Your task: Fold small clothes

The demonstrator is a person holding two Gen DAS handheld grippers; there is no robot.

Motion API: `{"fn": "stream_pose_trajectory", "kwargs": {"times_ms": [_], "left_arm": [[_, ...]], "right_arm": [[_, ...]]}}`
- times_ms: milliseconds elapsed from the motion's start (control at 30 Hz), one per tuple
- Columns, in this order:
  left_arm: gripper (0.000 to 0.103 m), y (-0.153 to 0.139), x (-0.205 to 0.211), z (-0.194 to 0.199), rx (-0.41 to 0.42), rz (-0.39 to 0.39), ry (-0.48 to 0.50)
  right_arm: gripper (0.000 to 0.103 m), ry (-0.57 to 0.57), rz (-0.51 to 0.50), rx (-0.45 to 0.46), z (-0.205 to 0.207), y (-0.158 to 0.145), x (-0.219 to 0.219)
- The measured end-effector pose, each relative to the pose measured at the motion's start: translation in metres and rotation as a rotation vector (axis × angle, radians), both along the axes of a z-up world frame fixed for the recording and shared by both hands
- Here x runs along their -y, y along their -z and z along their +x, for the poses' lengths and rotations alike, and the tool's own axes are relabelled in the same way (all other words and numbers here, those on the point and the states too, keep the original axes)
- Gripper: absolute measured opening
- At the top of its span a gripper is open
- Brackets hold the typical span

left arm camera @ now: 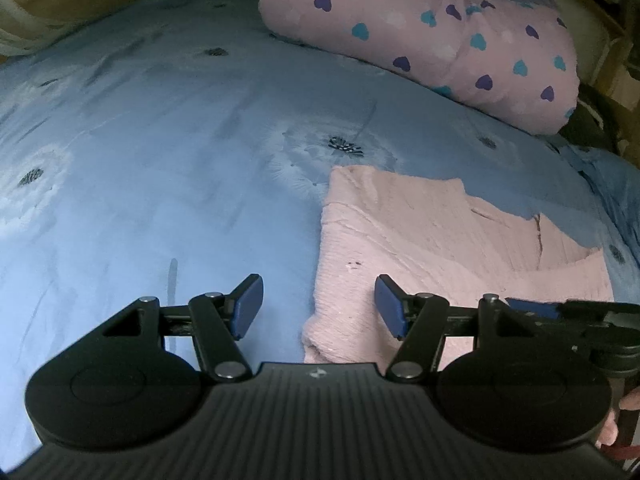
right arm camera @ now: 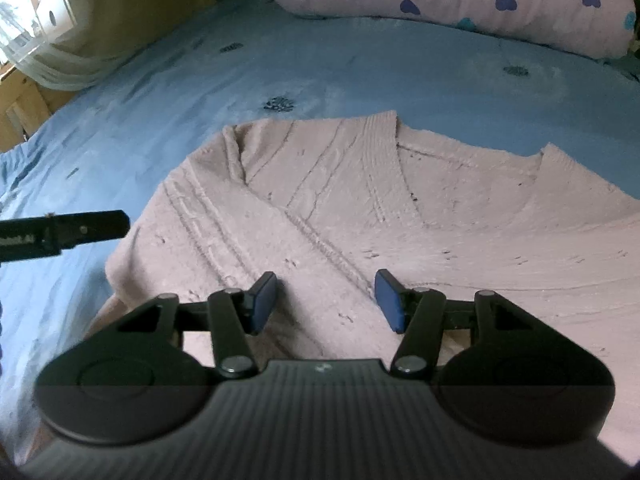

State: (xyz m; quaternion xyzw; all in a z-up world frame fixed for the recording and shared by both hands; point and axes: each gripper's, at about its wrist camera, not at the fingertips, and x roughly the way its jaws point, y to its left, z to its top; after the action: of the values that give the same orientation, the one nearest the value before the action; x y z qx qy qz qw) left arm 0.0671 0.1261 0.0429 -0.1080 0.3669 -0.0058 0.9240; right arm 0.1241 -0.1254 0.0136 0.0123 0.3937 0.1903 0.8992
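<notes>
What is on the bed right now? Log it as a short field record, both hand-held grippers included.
surface: blue floral bedsheet
garment: pink knitted sweater, lying flat on the sheet, partly folded
background: pink heart-print pillow at the far edge of the bed
left hand-held gripper: open, nothing between the pads, over the sweater's left edge
right hand-held gripper: open, nothing gripped, over the sweater

Open blue bedsheet [left arm camera: 160, 160] left of pink sweater [right arm camera: 340, 208], heart-print pillow [left arm camera: 440, 32] blocking far edge
</notes>
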Motion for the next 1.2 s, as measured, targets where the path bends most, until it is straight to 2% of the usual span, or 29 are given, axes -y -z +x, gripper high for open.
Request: {"fn": "stream_pose_trajectory", "kwargs": {"times_ms": [67,133,300,367,467,567,667,800,900,1033,1200], "left_arm": [[0.067,0.0,-0.001,0.0,-0.003,-0.002,-0.003],[0.067,0.0,0.0,0.001,-0.008,0.002,-0.009],[0.067,0.005,0.002,0.004,-0.03,0.027,-0.017],[0.067,0.006,0.005,0.005,-0.036,0.032,-0.01],[0.067,0.008,0.009,0.005,-0.036,0.056,-0.001],[0.067,0.008,0.01,0.006,-0.034,0.086,-0.008],[0.067,0.004,0.007,0.003,-0.011,0.061,-0.014],[0.067,-0.004,0.009,-0.004,0.054,0.048,-0.006],[0.067,-0.007,0.017,-0.008,0.097,0.048,0.027],[0.067,-0.004,0.033,-0.009,0.125,0.021,0.082],[0.057,0.005,0.049,-0.007,0.143,0.049,0.1]], "right_arm": [[0.012,-0.004,0.018,-0.002,0.0,0.0,0.0],[0.011,-0.003,0.038,0.001,-0.001,-0.005,0.0],[0.01,0.09,0.014,0.171,-0.006,-0.033,0.013],[0.01,0.126,-0.043,0.182,0.001,-0.031,0.015],[0.011,0.158,-0.095,0.147,0.013,-0.012,0.014],[0.013,0.165,-0.085,0.109,0.021,0.007,0.012],[0.016,0.172,-0.067,0.129,0.016,0.005,0.011],[0.042,0.154,-0.024,0.137,-0.004,-0.016,0.034],[0.046,0.164,-0.006,0.158,-0.024,-0.029,0.066],[0.046,0.213,0.016,0.105,-0.046,-0.032,0.113],[0.046,0.304,0.063,0.043,-0.066,-0.019,0.159]]}}
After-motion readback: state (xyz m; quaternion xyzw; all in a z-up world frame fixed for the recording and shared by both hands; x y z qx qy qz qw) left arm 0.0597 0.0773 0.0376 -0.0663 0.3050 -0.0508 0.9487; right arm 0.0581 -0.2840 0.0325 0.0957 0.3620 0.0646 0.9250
